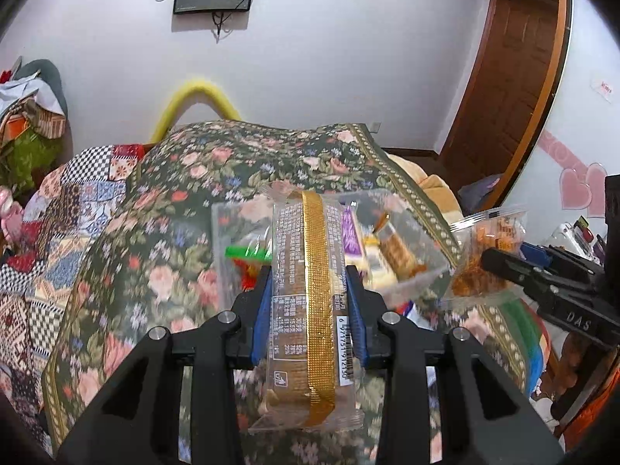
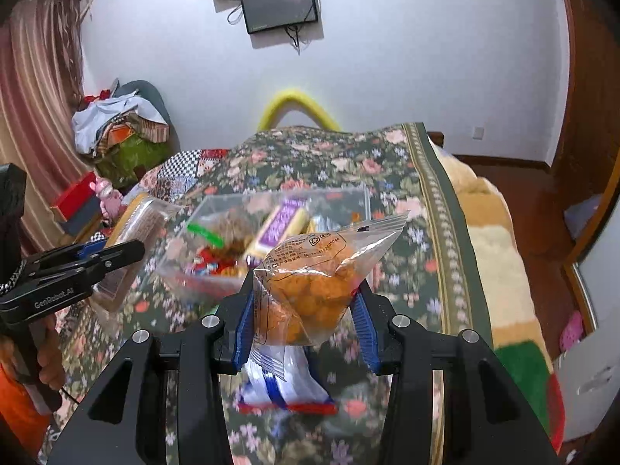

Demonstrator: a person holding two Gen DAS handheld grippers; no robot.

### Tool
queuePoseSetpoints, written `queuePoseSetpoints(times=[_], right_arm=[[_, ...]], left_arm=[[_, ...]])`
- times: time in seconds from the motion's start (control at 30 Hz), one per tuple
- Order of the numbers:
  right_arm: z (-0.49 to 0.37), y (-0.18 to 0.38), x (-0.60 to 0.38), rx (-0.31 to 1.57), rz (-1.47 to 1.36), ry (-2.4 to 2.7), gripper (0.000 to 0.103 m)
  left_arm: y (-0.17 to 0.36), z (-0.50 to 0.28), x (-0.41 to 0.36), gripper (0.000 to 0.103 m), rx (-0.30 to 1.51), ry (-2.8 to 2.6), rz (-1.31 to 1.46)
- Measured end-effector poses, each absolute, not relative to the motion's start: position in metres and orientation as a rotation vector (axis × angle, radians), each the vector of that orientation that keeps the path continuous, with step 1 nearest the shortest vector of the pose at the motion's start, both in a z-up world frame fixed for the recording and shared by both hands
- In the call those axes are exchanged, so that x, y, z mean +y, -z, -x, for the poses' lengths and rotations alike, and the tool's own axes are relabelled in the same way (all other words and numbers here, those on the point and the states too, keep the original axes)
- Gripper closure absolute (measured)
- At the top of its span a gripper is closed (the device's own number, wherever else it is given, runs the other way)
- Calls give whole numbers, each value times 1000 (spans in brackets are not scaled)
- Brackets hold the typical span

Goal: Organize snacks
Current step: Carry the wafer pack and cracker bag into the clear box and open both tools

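Gold-striped biscuit pack (image 1: pixel 310 302) sits clamped in our left gripper (image 1: pixel 309 302), the clear bin (image 1: pixel 387 232) just ahead already holding several snacks. Our right gripper (image 2: pixel 304 310) pinches an orange puff bag (image 2: pixel 310 279); both await dropping into the bin ahead.

Glossy clear plastic is being noted on cracker pack (image 1: pixel 310 290), snack bag (image 2: pixel 310 279) & bin (image 2: pixel 271 209); bedspread (image 1: pixel 155 232) woven cloth, matt; door (image 1: pixel 515 77) varnished wood.
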State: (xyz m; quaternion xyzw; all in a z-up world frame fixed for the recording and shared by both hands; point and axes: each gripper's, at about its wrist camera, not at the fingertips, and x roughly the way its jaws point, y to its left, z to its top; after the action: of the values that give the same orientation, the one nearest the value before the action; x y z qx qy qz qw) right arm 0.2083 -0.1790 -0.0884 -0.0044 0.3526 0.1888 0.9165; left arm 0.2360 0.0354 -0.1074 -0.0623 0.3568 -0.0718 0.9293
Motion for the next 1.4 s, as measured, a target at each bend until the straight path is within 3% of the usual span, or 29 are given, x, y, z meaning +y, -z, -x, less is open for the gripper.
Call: queuePoseSetpoints(times=[0.6, 1.0, 1.4], right_arm=[[-294, 106, -152, 732, 94, -376, 62], [-321, 138, -148, 806, 109, -389, 61], [-310, 127, -152, 846, 128, -383, 48]], left_arm=[[135, -340, 8, 68, 781, 154, 78], [172, -365, 2, 67, 857, 142, 61], [140, -338, 3, 64, 815, 170, 52]])
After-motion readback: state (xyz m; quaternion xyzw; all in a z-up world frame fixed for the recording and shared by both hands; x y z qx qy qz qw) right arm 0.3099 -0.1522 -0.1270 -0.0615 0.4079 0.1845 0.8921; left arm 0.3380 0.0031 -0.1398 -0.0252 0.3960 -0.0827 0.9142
